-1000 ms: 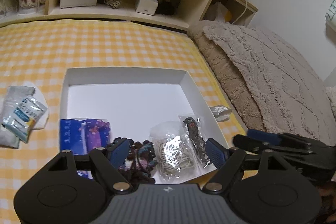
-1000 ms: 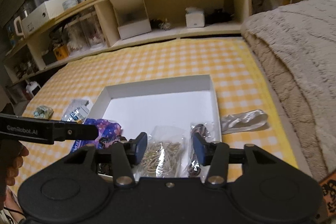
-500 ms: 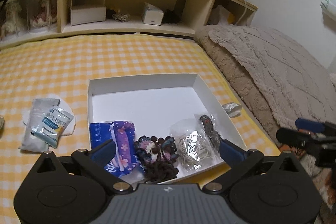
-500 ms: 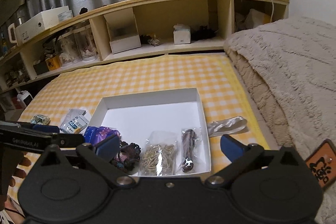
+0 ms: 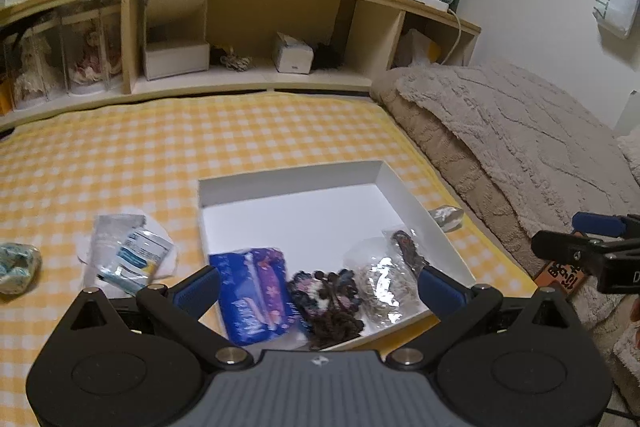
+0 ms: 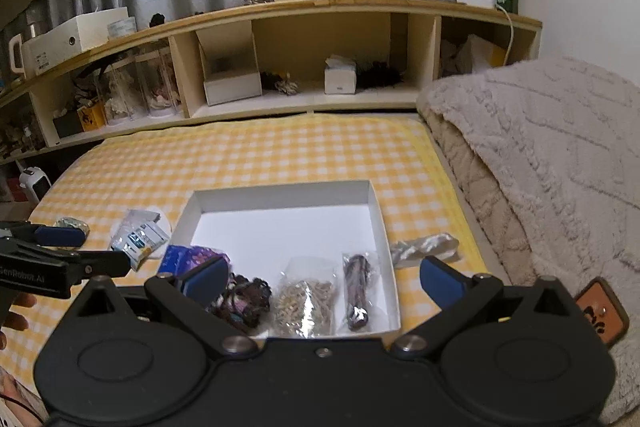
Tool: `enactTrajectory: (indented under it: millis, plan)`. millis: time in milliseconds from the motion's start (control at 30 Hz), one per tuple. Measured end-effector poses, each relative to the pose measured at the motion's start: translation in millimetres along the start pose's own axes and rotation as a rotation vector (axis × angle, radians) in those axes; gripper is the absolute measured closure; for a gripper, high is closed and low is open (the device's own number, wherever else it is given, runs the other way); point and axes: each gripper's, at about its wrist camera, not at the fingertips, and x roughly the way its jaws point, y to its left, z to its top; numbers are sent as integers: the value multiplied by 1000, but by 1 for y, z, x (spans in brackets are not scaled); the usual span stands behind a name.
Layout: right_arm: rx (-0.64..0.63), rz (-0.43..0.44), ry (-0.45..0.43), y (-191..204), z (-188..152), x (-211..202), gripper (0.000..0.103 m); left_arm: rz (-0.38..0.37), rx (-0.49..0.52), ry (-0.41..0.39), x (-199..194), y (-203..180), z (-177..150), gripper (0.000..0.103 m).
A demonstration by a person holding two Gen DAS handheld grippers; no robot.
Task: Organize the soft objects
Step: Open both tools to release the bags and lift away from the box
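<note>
White box (image 5: 292, 183) sits on my yellow checked cover (image 5: 160, 147). Along its near wall lie a blue tissue pack (image 5: 256, 291), dark scrunchies (image 5: 328, 299) and two clear bags (image 5: 376, 279). At nine o'clock of the box, outside, lies a sachet (image 5: 128, 255); at three o'clock, a silver wrapper (image 6: 424, 245). My left gripper (image 5: 318, 287) and right gripper (image 6: 324, 277) gape wide, holding nothing

Box (image 5: 416, 205) rear half bare; blanket (image 5: 520, 139) blocks right.
</note>
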Motion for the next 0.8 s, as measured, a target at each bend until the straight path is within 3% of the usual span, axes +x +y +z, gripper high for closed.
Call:
enactTrajectory:
  millis: [300,633,800]
  plan:
    - [-73,-38,-36,43,12,8,0,82,-6,-33,-18,58,5,0]
    - [-91,43,-33,105,22,41,0,186,-86,-68,-39,147,7,0]
    - [-80,97,-41,137,26,59,0,199,-135,-66,-41,191,7,0]
